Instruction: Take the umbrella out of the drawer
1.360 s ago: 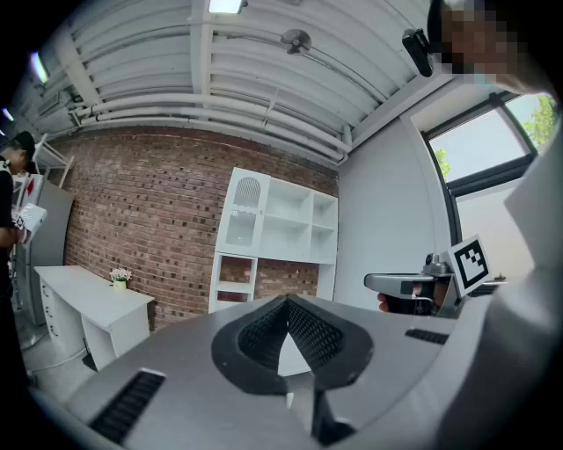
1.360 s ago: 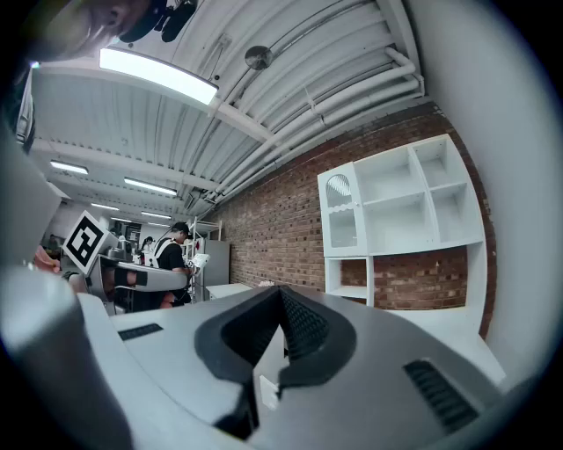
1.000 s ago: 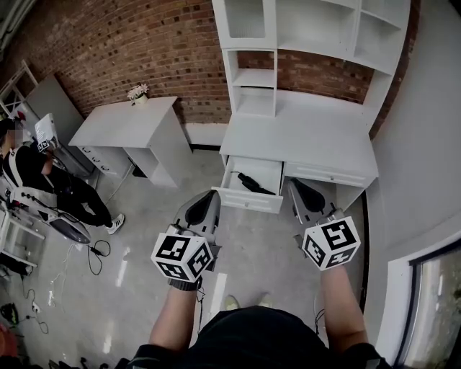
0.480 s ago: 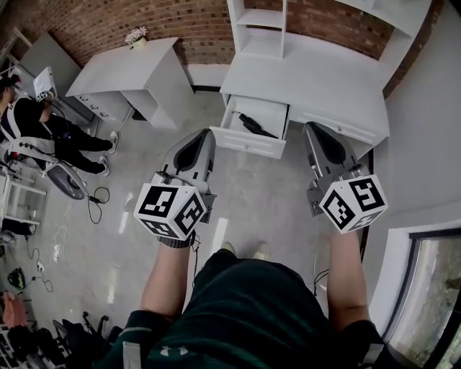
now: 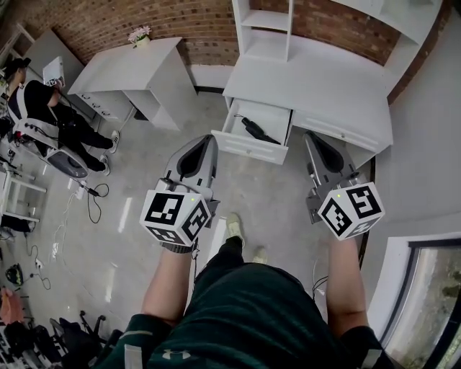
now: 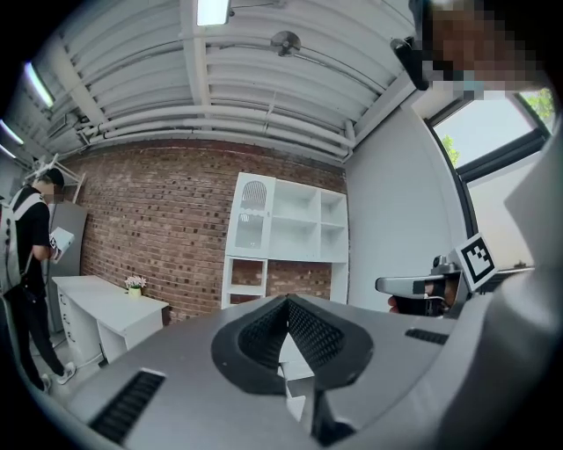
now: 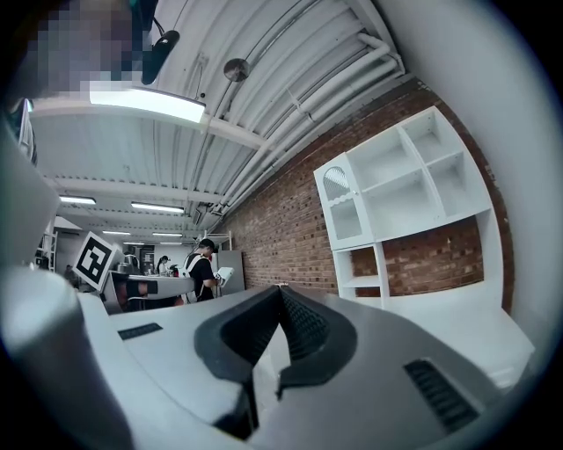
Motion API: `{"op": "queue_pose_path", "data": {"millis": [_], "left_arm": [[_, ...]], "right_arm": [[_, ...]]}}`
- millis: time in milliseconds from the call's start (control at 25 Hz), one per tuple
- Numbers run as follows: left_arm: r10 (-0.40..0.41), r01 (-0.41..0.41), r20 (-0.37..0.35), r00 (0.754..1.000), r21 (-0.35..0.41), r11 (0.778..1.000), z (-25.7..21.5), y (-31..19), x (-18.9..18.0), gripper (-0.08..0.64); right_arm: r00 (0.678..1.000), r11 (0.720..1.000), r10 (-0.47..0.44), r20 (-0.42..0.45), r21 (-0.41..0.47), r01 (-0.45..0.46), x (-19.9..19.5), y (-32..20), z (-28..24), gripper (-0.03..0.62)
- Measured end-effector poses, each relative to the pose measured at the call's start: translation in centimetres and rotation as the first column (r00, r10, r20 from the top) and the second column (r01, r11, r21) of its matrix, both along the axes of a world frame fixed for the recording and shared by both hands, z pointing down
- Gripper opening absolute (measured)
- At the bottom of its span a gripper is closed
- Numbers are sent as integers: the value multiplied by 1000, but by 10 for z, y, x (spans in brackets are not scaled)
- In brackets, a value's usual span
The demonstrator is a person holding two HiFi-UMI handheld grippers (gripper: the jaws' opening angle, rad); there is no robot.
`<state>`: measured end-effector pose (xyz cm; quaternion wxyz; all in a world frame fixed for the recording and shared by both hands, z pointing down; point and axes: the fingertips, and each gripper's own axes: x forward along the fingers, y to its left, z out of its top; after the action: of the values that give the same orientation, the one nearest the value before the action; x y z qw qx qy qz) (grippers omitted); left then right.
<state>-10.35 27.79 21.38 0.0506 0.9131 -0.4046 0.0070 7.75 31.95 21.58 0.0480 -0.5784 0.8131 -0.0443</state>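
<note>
A white drawer (image 5: 248,148) is seen pulled open under the left part of a white worktop (image 5: 317,90). A black umbrella (image 5: 256,130) is laid inside the drawer, slanted from the back left to the front right. The left hand-held gripper (image 5: 210,138) is held level in front of the drawer, short of its front, and the umbrella is not touched by it. Its jaws are pressed together and nothing is held between them. The right hand-held gripper (image 5: 310,135) is held level too, in front of the right part of the worktop. Its jaws are also shut tight with nothing between them. White shelves (image 5: 270,29) are set on the back of the worktop, against a red brick wall (image 5: 194,21). A second white worktop (image 5: 122,68) is placed to the left, and a small pot of flowers (image 5: 139,34) is set on its back corner. A person (image 5: 43,115) in dark clothes is seen far to the left. Grey floor (image 5: 144,166) is seen below both grippers.
</note>
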Motion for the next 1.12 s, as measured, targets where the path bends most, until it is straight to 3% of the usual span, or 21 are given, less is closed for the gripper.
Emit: {"op": "queue_pose_path", "data": {"millis": [280, 600, 920, 1120], "left_arm": [[15, -15, -3, 1000, -23, 1000, 16, -48, 3, 8], [40, -40, 2, 999, -41, 998, 34, -142, -2, 7], [132, -132, -2, 991, -63, 989, 74, -214, 1, 8], [157, -157, -9, 988, -90, 984, 99, -240, 2, 8]], "right_arm": [[1000, 1000, -7, -18, -30, 6, -7, -48, 12, 5], [1000, 995, -1, -27, -102, -2, -22, -138, 41, 5], [999, 980, 27, -26, -197, -32, -43, -214, 84, 5], [997, 964, 23, -69, -262, -40, -49, -242, 118, 5]]}}
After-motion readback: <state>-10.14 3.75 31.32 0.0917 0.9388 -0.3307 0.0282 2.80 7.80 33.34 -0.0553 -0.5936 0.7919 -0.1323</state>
